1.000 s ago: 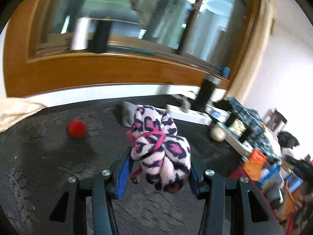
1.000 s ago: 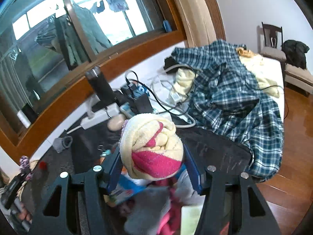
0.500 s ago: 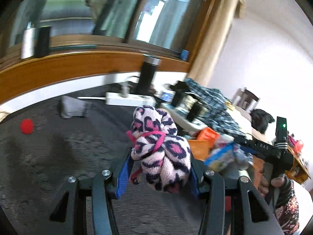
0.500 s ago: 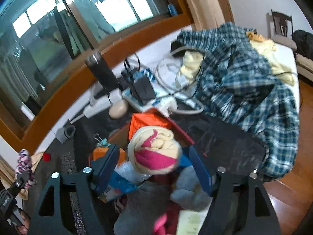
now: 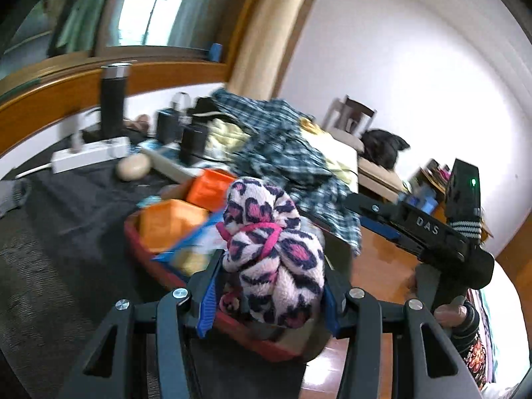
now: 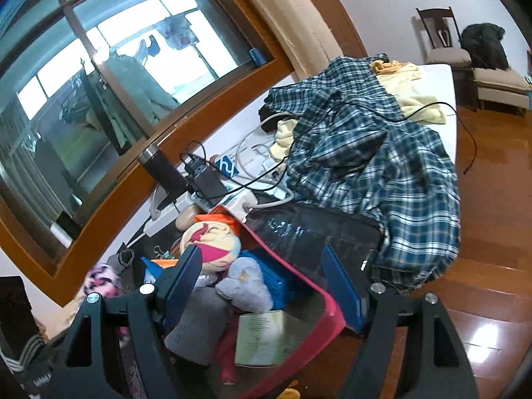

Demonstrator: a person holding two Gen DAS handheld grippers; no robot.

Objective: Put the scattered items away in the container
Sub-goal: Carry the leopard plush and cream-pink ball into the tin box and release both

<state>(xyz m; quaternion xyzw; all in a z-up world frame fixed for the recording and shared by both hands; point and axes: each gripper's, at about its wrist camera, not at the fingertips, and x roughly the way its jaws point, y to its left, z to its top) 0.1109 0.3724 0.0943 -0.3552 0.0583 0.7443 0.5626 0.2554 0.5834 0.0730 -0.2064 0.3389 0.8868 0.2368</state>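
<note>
My left gripper [image 5: 267, 294] is shut on a pink leopard-print sock bundle [image 5: 272, 249] and holds it over the near rim of the red container [image 5: 166, 272]. My right gripper [image 6: 262, 279] is open and empty above the same red container [image 6: 319, 319]. A cream and pink sock roll [image 6: 209, 242] lies in the container among grey socks [image 6: 199, 322], an orange box [image 5: 169, 222] and a blue box [image 6: 276, 279]. The leopard bundle also shows at the left of the right wrist view [image 6: 101, 281]. The right gripper's body shows at the right of the left wrist view [image 5: 419, 232].
A black flask [image 5: 113, 99], a white power strip [image 5: 89, 156], chargers and cables [image 6: 252, 173] stand behind the container. A plaid shirt [image 6: 372, 166] lies piled to the right. A grey sock [image 5: 13, 193] lies on the dark mat. Wooden floor [image 6: 492, 232] lies beyond the edge.
The right gripper opened and the cream and pink sock roll dropped into the container. The left gripper swung right with the leopard bundle, from the mat to over the container.
</note>
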